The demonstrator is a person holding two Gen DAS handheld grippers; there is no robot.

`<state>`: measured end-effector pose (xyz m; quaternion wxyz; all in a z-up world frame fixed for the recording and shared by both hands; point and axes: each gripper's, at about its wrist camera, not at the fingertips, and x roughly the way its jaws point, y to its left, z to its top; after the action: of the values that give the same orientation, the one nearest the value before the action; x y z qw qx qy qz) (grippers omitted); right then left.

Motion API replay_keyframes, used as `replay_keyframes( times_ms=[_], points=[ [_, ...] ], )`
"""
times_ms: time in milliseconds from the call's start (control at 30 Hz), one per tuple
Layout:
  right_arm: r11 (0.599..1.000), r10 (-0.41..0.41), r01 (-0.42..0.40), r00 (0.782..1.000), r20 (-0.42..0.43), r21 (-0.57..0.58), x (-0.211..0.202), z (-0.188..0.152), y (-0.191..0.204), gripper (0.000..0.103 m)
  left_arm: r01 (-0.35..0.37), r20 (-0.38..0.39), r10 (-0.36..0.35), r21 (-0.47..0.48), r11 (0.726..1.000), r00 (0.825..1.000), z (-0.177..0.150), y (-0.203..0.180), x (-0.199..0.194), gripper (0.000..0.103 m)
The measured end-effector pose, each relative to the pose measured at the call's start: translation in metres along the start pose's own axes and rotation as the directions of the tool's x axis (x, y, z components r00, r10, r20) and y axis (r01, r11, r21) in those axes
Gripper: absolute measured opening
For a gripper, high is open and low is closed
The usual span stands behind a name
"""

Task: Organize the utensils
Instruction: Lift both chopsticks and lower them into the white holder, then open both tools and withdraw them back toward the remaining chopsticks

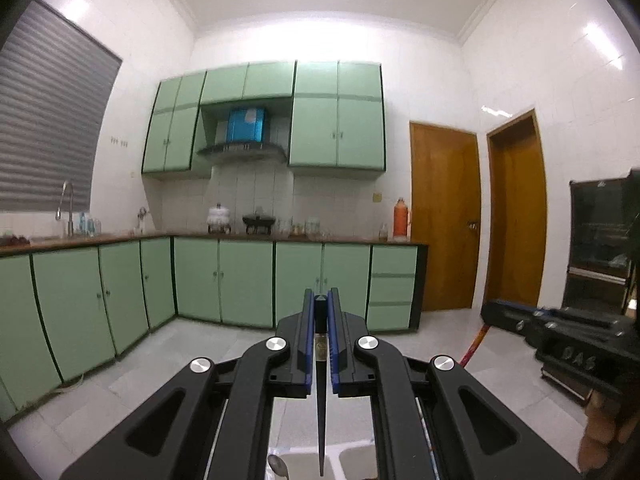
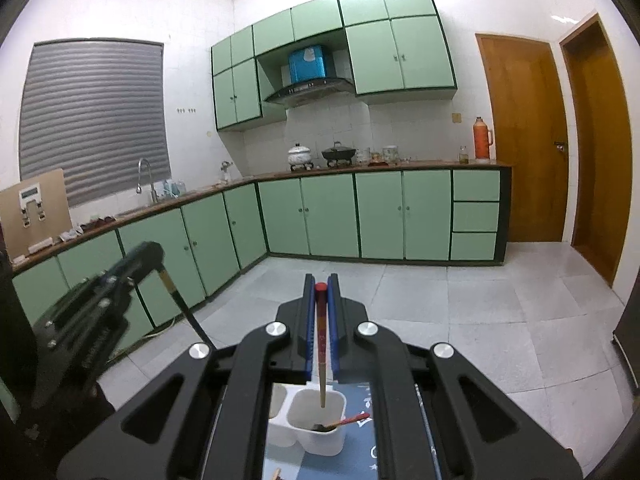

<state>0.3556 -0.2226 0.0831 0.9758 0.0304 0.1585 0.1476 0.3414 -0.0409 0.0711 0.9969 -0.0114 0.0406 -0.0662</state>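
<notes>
At lower centre, the left gripper (image 1: 321,304) is clenched on a black chopstick (image 1: 321,400) and the right gripper (image 2: 320,288) on a red-tipped wooden chopstick (image 2: 321,360), both tips hanging over a white divided holder (image 2: 316,412) with another utensil (image 2: 344,423) inside. Green kitchen cabinets (image 2: 380,216) line the background.

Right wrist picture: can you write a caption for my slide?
Right hand-held gripper holds a red-tipped chopstick above the white utensil holder.

White-tiled walls (image 2: 192,20) and pale tiled floor (image 2: 460,312). Green cabinets (image 2: 328,216) line two walls beneath a shuttered window (image 2: 96,120). Two wooden doors (image 2: 524,140) stand at right
</notes>
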Motion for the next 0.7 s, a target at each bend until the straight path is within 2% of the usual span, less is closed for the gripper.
replay_keyframes(
  times_ms=[167, 233, 300, 400, 500, 700],
  points=[
    [1.0, 0.02, -0.02, 0.996, -0.085, -0.003, 0.034, -0.024, -0.004, 0.006, 0.02, -0.142, -0.023, -0.02, 1.0, 0.99, -0.038, 0.01, 0.033, 0.006],
    [1.0, 0.026, -0.025, 0.994, -0.11, 0.005, 0.041, -0.034, -0.004, 0.008, 0.022, -0.175, -0.024, -0.018, 1.0, 0.984, -0.045, 0.013, 0.037, 0.007],
    [0.999, 0.031, -0.029, 0.992, -0.121, 0.018, 0.043, -0.039, -0.004, 0.011, 0.025, -0.187, -0.028, -0.018, 1.0, 0.982, -0.049, 0.016, 0.034, 0.009],
    [0.999, 0.024, -0.021, 0.993, -0.117, 0.028, 0.037, -0.041, -0.002, 0.013, 0.027, -0.176, -0.028, -0.01, 1.0, 0.984, -0.044, 0.017, 0.023, 0.018],
    [0.999, 0.012, -0.009, 0.995, -0.096, 0.031, 0.023, -0.041, -0.001, 0.026, 0.026, -0.168, -0.026, -0.001, 1.0, 0.985, -0.035, 0.019, 0.009, 0.02],
    [0.999, -0.01, 0.012, 0.999, -0.053, 0.045, -0.019, -0.053, -0.003, 0.051, 0.027, -0.173, -0.027, -0.002, 1.0, 0.985, -0.036, 0.02, -0.035, 0.036]
  ],
)
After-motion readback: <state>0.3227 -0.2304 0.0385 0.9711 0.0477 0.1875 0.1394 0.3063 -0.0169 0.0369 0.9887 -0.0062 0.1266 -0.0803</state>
